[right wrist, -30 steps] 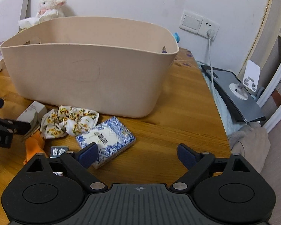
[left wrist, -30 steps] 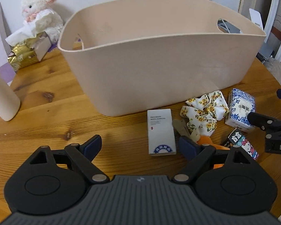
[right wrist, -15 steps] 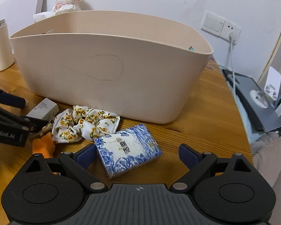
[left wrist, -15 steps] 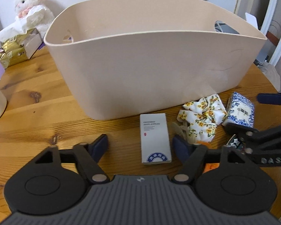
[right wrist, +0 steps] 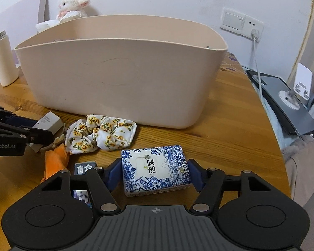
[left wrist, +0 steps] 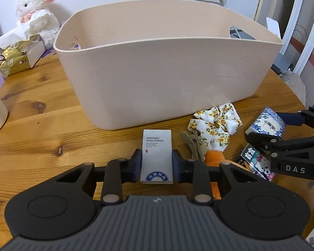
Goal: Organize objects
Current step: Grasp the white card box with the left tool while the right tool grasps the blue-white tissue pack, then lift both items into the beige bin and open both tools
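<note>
Two grippers pinch: left gripper (left wrist: 156, 165) the white box (left wrist: 156, 156), right gripper (right wrist: 155, 174) the blue-patterned pack (right wrist: 155, 170).

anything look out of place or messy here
Nothing is damaged or spilled. Loose items lie jumbled before the beige bin: a floral scrunchie, an orange cloth, a hair clip.
</note>
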Demonstrator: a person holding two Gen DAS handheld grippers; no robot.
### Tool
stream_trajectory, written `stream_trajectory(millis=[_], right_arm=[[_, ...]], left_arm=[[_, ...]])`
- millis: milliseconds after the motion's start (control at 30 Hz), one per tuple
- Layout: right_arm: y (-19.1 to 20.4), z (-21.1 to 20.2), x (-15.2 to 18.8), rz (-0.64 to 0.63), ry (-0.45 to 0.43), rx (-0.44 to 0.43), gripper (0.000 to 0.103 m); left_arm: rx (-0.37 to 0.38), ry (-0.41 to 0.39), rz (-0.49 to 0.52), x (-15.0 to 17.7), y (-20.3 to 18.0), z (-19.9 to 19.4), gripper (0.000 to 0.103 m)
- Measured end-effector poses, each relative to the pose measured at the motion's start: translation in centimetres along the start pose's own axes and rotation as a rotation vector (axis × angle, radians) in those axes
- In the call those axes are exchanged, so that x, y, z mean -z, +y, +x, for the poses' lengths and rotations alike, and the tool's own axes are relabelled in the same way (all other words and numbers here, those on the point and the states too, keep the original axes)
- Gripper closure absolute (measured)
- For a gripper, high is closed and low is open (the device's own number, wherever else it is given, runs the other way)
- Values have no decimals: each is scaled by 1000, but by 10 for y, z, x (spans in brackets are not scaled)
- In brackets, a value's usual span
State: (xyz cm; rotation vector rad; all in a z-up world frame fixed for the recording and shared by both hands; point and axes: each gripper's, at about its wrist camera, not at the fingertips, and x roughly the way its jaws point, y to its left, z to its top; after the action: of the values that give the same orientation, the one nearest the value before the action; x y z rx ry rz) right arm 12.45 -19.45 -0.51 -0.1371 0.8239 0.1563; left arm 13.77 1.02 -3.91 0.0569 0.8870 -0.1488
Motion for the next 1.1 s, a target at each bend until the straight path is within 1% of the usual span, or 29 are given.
stream_trajectory(millis=[400, 667, 800, 933, 1100], right_arm=[[-2, -66, -6, 29, -124, 36, 40], [0, -100, -19, 39, -232, 50, 40], [1, -108, -31, 44, -281, 55, 40], [1, -111, -46, 65, -324, 49, 40], [-5, -106, -72, 83, -376, 55, 40]], left_arm=[[-8, -114, -3, 1, -1, -61, 70], [-20, -218, -12, -6, 5, -105, 70], [-37, -279, -8, -17, 8, -122, 70], [-65, -332, 2, -36, 11, -132, 70], [-108, -371, 19, -64, 12, -124, 70]])
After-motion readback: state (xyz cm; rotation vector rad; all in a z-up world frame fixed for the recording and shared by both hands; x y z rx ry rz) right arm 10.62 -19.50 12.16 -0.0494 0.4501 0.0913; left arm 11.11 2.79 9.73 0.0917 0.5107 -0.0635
